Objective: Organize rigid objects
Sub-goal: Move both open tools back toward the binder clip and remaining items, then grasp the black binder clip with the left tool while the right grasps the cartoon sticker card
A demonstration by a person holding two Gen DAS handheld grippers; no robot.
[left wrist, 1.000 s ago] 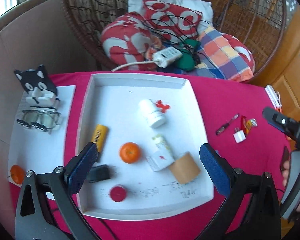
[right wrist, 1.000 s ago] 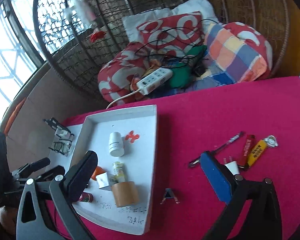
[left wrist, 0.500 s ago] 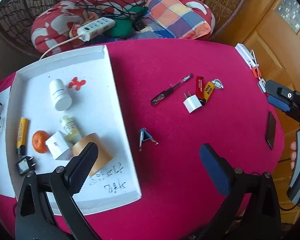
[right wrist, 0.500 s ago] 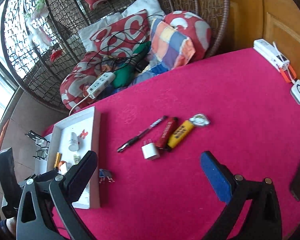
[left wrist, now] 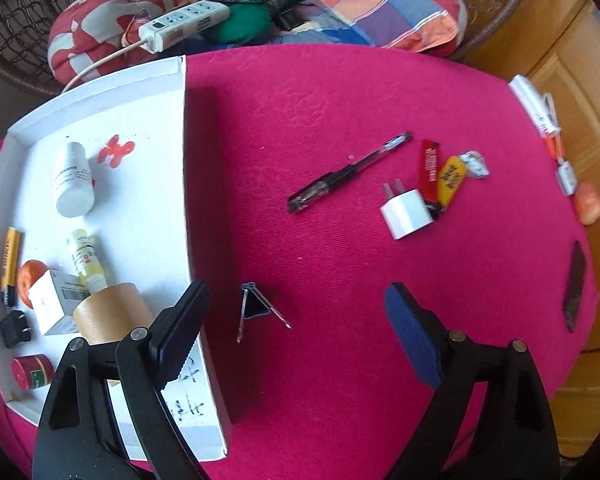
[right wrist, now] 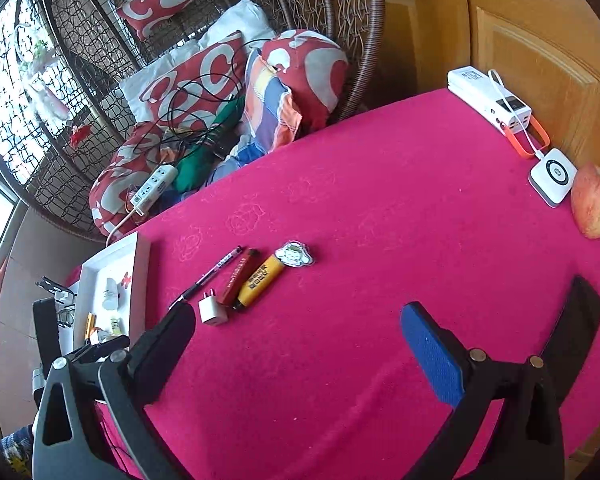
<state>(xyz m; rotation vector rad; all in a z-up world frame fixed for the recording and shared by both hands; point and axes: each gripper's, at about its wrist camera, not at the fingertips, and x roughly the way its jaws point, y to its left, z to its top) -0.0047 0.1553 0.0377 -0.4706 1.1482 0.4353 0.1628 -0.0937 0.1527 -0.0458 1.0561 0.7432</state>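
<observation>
On the red tablecloth lie a black pen (left wrist: 348,174), a white plug adapter (left wrist: 406,214), a red lighter (left wrist: 429,170), a yellow lighter (left wrist: 451,184) and a black binder clip (left wrist: 256,310). My left gripper (left wrist: 296,328) is open and empty, hovering just above the clip beside the white tray (left wrist: 186,184). My right gripper (right wrist: 300,344) is open and empty over bare cloth, right of the adapter (right wrist: 212,312), the pen (right wrist: 208,276) and the lighters (right wrist: 256,278). The tray (right wrist: 140,280) holds a bottle, a tape roll, an orange and other small items.
A black phone (left wrist: 576,284) lies near the table's right edge, also in the right wrist view (right wrist: 576,328). A white power bank (right wrist: 488,100), a small white device (right wrist: 552,176) and an apple (right wrist: 596,204) sit by the wooden door. A wicker chair with cushions stands behind the table.
Both grippers have swung right, away from the tray, toward the loose items on the cloth. The left gripper has come closer to the binder clip. Both stayed open.
</observation>
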